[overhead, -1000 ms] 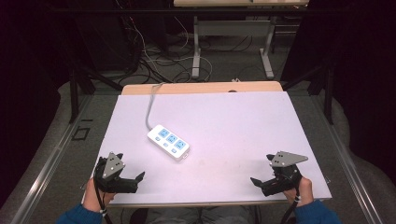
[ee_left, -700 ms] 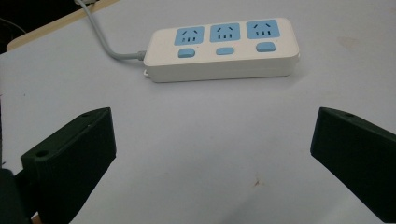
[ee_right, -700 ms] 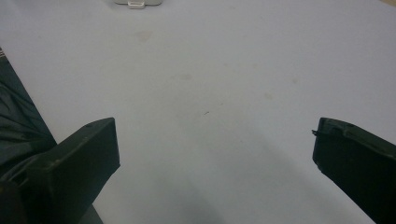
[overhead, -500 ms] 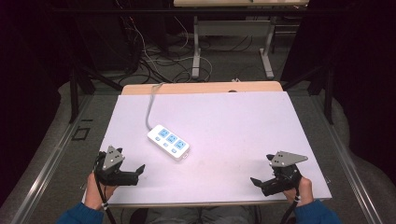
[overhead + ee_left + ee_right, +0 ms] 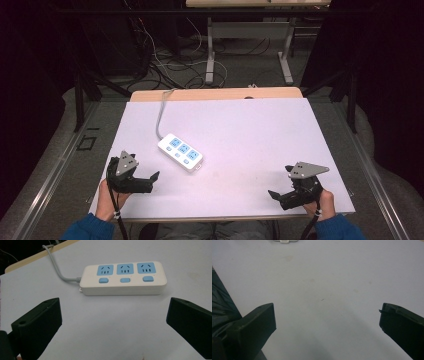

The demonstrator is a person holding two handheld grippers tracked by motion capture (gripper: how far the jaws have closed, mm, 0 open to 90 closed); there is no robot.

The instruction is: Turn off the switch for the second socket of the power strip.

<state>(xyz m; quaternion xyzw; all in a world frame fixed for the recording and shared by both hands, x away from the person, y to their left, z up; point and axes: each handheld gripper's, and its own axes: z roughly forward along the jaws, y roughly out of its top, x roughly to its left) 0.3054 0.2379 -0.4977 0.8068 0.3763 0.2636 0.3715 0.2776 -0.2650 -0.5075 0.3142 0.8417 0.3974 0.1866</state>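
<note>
A white power strip with three blue sockets and three blue switches lies left of centre on the white table top. Its grey cable runs off over the far edge. My left gripper is held near the front left, open and empty, a short way from the strip. In the left gripper view the power strip lies just beyond the wide-apart jaws of the left gripper. My right gripper hovers at the front right, open over bare table; in its own view the right gripper holds nothing.
A wooden strip borders the table's far edge. Beyond it are loose floor cables and another table's metal legs. The strip's end peeks in at the top of the right gripper view, dark trousers at its left.
My left gripper has moved forward and slightly right, closer to the power strip. The right gripper has stayed in place.
</note>
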